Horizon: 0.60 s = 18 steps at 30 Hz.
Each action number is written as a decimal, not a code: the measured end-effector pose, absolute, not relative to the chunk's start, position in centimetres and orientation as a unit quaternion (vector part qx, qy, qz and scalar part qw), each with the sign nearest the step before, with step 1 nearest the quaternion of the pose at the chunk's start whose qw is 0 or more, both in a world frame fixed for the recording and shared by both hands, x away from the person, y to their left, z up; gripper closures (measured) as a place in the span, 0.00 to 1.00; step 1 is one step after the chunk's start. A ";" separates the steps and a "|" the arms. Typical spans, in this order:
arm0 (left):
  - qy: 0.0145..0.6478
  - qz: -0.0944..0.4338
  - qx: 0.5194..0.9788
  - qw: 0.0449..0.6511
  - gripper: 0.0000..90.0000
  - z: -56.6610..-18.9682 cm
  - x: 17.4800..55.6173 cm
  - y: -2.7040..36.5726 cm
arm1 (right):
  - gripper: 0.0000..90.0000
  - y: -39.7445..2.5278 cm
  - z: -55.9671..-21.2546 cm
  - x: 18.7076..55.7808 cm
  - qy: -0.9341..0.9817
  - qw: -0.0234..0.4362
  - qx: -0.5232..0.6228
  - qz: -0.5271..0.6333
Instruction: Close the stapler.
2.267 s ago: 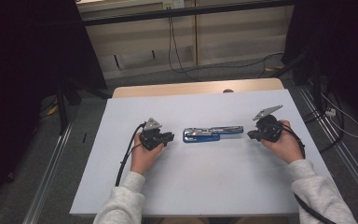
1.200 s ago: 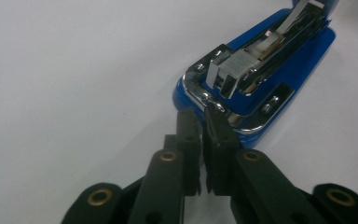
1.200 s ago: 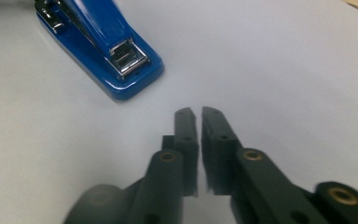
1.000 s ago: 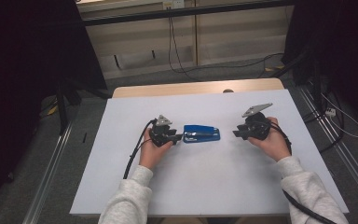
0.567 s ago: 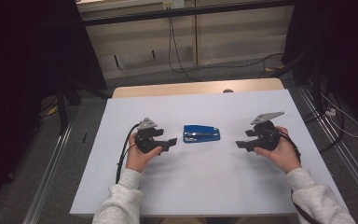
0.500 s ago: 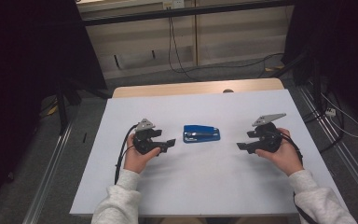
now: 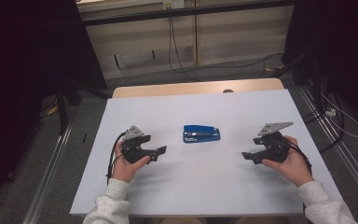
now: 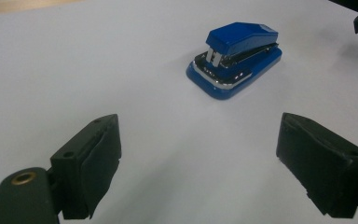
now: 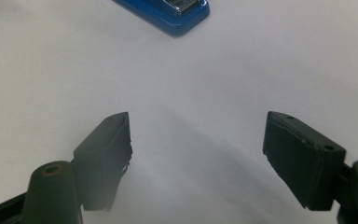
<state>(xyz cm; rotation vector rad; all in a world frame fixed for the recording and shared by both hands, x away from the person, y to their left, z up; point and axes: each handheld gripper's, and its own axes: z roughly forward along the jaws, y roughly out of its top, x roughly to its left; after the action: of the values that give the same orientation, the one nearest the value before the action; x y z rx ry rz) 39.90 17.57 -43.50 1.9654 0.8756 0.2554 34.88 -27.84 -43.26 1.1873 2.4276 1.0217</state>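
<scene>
a: the blue stapler (image 7: pixel 201 133) sits closed and flat at the middle of the high view, on the white tabletop (image 7: pixel 196 186), with nothing touching it.

b: and the claws? the left claw (image 7: pixel 157 151) is at the lower left of the frame, the right claw (image 7: pixel 248 156) at the lower right, both well apart from the stapler.

a: both spread wide, both holding nothing. in the left gripper view the stapler (image 8: pixel 235 57) lies in the upper right of the frame, beyond the gaping jaws. in the right gripper view just a blue end of it (image 9: pixel 168 14) peeks in at the top edge.

b: so what could go wrong, if they go for it?

a: i'd guess the smooth sheet is the trouble. push on one end with a single claw and the stapler likely slides or spins instead of staying put.

b: and pinching it?

a: the top arm looks hinged and sprung. squeeze top to bottom and it may fire a staple or rock out of the pads. gripping across the sides seems safer.

b: the right claw is aimed a bit off it too.

a: yes, it would need turning first, or it clips the corner.
</scene>
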 end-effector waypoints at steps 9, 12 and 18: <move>0.363 0.115 0.798 0.468 0.14 -43.3 38.4 19.4 | 0.23 -28.2 -43.2 33.9 0.835 0.121 0.407 0.351; 0.363 0.117 0.799 0.464 0.13 -43.2 38.1 19.7 | 0.23 -28.2 -43.2 33.7 0.836 0.120 0.404 0.351; 0.363 0.121 0.796 0.468 0.13 -43.1 37.2 20.9 | 0.23 -28.4 -43.2 32.9 0.836 0.121 0.404 0.351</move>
<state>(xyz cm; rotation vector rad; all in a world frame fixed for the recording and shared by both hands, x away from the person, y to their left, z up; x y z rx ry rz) 37.16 20.87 -43.12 1.9525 0.8913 0.2977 32.93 -28.41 -43.23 1.1796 2.4412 1.0261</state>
